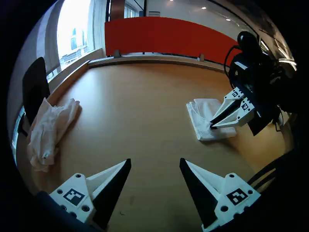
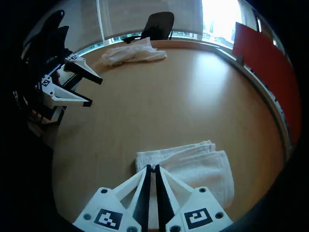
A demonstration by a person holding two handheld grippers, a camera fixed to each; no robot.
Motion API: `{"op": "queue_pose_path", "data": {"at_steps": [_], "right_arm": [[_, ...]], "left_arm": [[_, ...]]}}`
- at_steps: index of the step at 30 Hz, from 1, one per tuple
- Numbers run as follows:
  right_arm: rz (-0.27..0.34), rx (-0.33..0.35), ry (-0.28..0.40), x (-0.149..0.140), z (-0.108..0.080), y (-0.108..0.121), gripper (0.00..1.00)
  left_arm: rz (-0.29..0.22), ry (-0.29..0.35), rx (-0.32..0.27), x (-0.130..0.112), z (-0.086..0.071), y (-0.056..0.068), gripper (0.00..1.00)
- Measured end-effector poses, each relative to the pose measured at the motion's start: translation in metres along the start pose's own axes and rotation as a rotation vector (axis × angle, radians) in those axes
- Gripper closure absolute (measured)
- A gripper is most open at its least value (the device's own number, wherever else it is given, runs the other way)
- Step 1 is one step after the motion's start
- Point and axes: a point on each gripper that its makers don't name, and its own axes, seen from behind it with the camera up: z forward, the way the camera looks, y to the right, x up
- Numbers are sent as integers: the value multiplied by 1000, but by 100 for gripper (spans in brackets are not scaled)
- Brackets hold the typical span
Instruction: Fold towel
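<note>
A white towel (image 1: 201, 113) (image 2: 201, 167) lies folded flat on the wooden table (image 1: 135, 100) (image 2: 174, 100). My right gripper (image 2: 152, 167) (image 1: 211, 125) is shut, its tips resting on the towel's near edge; I cannot tell whether a layer is pinched between them. My left gripper (image 1: 154, 159) (image 2: 95, 92) hangs open over bare table, well apart from the folded towel, with nothing between its fingers. A crumpled heap of white towels (image 1: 48, 127) (image 2: 133, 52) sits at the table's far edge.
A black chair (image 1: 34, 81) (image 2: 158, 25) stands behind the crumpled heap by the window. A red partition (image 1: 166, 34) (image 2: 266, 69) runs along one side of the table. Bare wood stretches between the two grippers.
</note>
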Motion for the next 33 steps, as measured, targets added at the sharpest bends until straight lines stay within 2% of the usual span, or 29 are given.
{"op": "queue_pose_path", "data": {"at_steps": [6, 12, 14, 16, 22, 33], "right_arm": [[-1, 4, 2, -1, 2, -1, 80], [-4, 11, 7, 0, 1, -4, 56], [-4, 8, 10, 0, 1, -4, 38], [-3, 2, 14, 0, 0, -3, 30], [9, -24, 29, -1, -5, -1, 20], [58, -75, 43, -9, -14, 3, 20]], "left_arm": [[5, -4, -2, -3, -1, 1, 7], [7, -4, 0, -5, -3, 1, 7], [6, -4, 1, -5, -4, 1, 7], [5, -3, 2, -6, -4, 1, 7], [4, 2, 2, -5, -5, 1, 7], [14, 5, 3, -4, -4, 0, 7]]}}
